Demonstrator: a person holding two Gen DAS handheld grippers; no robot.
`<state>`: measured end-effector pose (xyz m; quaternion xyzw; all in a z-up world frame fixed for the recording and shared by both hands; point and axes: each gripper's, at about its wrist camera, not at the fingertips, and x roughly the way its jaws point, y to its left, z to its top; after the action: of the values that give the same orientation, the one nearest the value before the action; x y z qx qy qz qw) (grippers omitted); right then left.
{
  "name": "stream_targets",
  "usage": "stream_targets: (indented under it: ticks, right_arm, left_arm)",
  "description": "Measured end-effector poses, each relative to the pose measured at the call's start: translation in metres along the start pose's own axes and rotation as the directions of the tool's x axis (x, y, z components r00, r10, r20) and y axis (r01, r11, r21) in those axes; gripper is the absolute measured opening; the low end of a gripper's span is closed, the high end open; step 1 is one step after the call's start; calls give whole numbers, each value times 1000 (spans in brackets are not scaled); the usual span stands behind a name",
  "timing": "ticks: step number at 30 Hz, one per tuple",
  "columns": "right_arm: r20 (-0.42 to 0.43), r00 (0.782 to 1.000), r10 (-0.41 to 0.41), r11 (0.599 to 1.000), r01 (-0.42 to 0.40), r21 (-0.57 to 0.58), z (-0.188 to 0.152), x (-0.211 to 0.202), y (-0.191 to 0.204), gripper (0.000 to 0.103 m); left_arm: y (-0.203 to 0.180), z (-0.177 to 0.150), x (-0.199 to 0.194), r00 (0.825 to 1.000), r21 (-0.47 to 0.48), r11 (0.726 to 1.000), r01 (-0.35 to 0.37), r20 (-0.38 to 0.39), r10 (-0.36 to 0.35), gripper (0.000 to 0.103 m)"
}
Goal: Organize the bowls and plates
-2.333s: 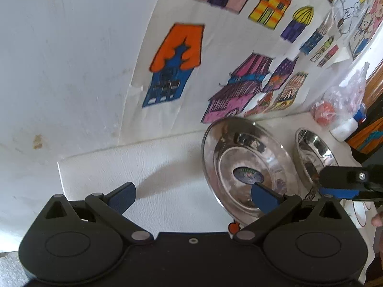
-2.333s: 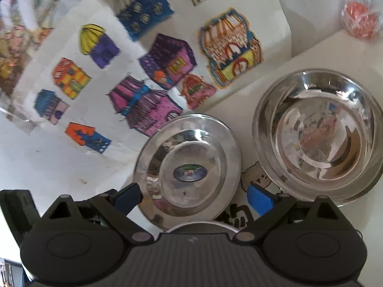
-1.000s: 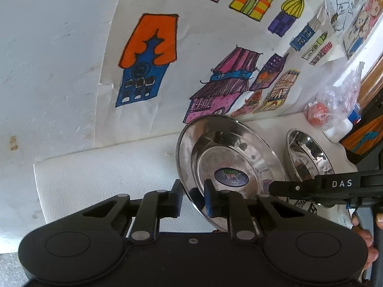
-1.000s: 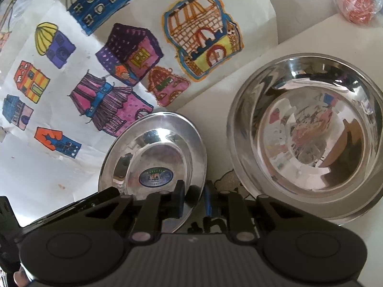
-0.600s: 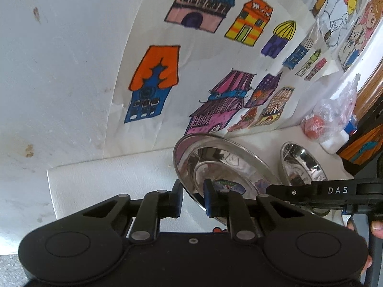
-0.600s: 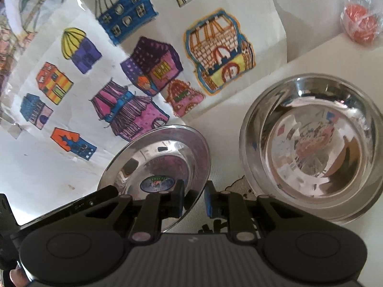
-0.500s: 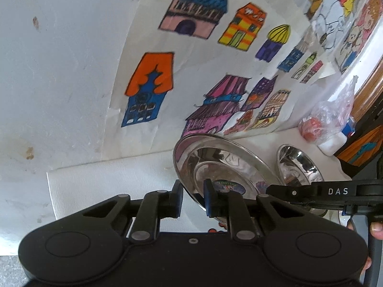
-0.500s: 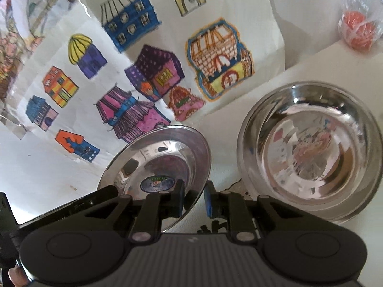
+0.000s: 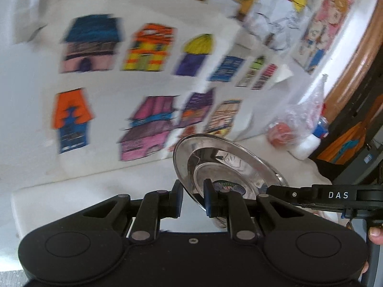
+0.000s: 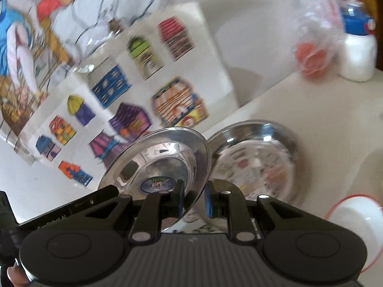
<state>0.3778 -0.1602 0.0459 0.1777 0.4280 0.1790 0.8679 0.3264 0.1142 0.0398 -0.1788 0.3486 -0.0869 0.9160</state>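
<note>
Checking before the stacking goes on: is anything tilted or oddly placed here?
The steel plate is tilted off the table, its rim pinched by both the left gripper and right gripper. The steel bowl sits flat.

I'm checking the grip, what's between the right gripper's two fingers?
The steel plate's rim, clamped by the right gripper, as the right wrist view shows.

"DAS" on right gripper [image 9: 335, 195] body; plate sticker [image 10: 158, 183] illegible.
</note>
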Motion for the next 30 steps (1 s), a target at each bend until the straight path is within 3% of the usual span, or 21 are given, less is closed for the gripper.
stream_targets:
  ticks: [14, 24, 30]
  right_arm:
    - [29, 999, -46, 993, 43, 111, -1, -17, -82, 20]
    - [31, 997, -76, 995, 74, 64, -4, -7, -90, 21]
    - [39, 994, -97, 995, 97, 10, -4, 3, -81, 22]
  left_arm:
    - [-82, 1, 57, 996, 93, 993, 66, -66, -60, 19]
    - [-96, -4, 84, 994, 115, 992, 50, -105, -37, 19]
    - [-95, -5, 96, 993, 143, 990, 3, -119, 14, 20]
